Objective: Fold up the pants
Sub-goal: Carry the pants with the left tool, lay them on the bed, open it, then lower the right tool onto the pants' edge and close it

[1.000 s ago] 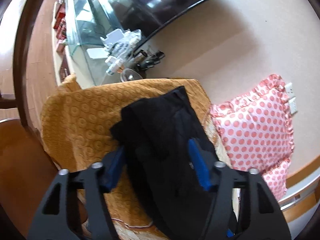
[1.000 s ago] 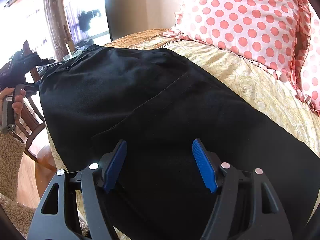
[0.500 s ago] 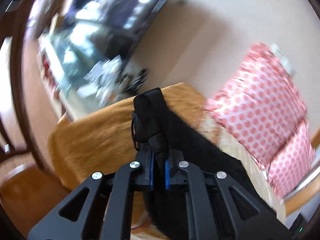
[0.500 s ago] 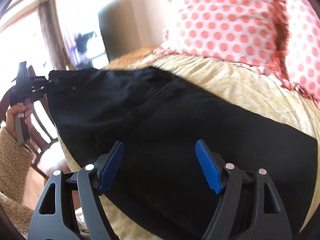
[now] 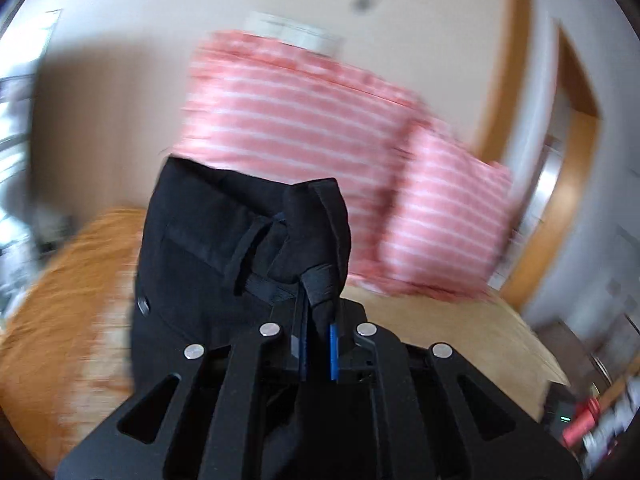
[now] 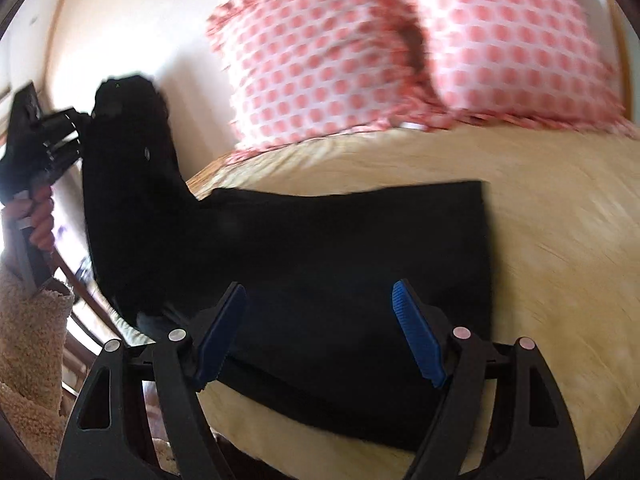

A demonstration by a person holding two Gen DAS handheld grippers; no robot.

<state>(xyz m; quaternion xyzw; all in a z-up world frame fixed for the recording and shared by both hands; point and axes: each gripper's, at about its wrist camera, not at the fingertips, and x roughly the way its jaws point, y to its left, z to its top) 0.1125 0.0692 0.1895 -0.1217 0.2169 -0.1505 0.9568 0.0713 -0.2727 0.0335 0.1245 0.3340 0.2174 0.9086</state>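
Note:
Black pants (image 6: 340, 248) lie across a beige bed cover (image 6: 560, 220). Their waist end is lifted high at the left. My left gripper (image 5: 319, 334) is shut on the waistband of the pants (image 5: 224, 248), which bunches up in front of the camera. In the right wrist view the left gripper (image 6: 76, 132) shows at the far left, holding that raised end. My right gripper (image 6: 320, 332) is open and empty, just above the flat leg part near the bed's front edge.
Two pink polka-dot pillows (image 6: 360, 52) lean on the wall at the head of the bed, also blurred in the left wrist view (image 5: 312, 128). An orange cover (image 5: 68, 300) lies at the left. A wooden door frame (image 5: 576, 128) stands at the right.
My left gripper closed on the waistband and lifted it up, swinging toward the pillows. The pants now fold upward at the left. My right gripper stayed open and shifted toward the leg end.

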